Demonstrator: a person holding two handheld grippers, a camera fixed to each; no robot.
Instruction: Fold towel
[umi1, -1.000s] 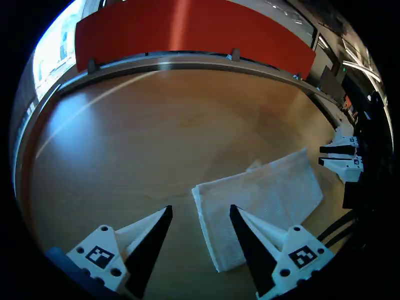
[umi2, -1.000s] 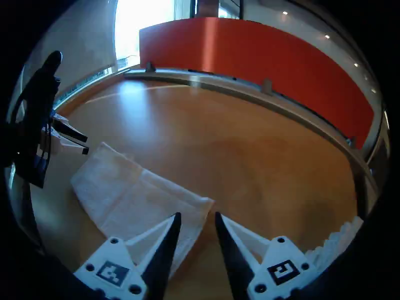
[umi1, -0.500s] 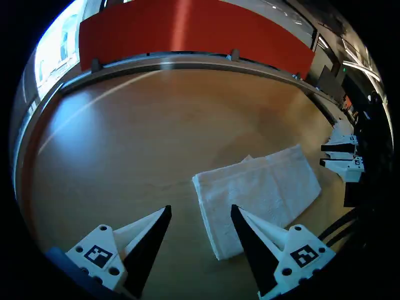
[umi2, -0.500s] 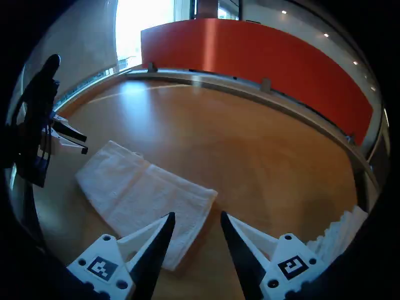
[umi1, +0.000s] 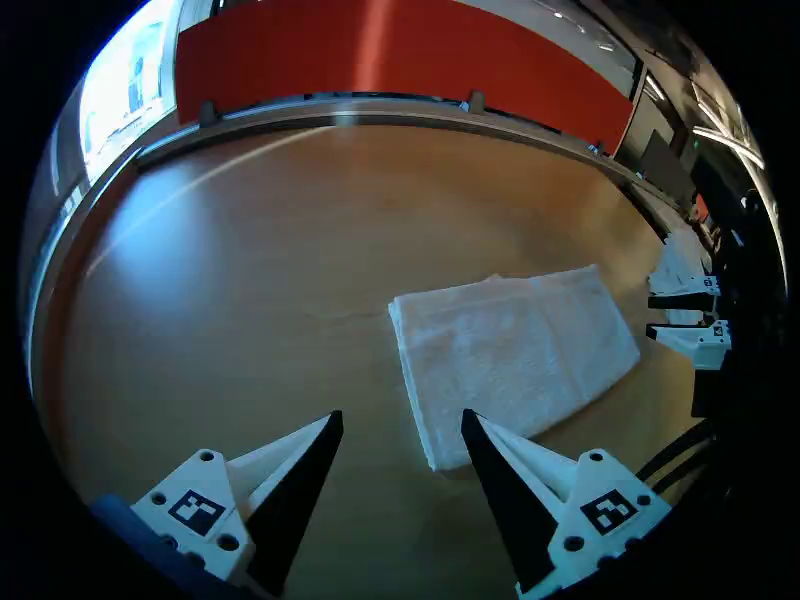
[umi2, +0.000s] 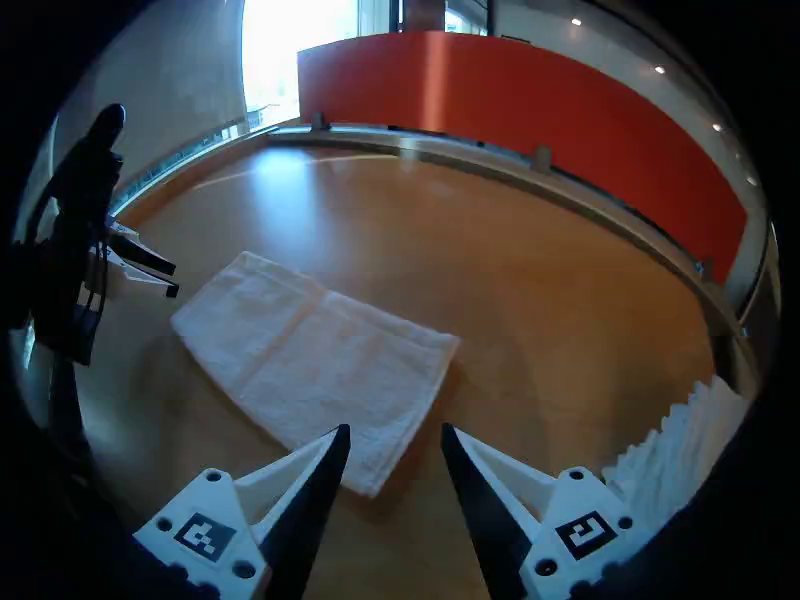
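Left claw (umi1: 400, 415) & right claw (umi2: 395, 428) both gape, empty. Towel (umi1: 515, 360) lies folded flat on counter (umi1: 250, 280) btwn them. If you pinch just the top layer, fold prob peels apart.

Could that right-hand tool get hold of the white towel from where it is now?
Probably yes. The right tool is open, the towel lies flat on the table just ahead of it, and nothing stands between them.

Wooden table (umi1: 250, 260), red partition (umi2: 560, 110) (bright window (umi2: 290, 50))
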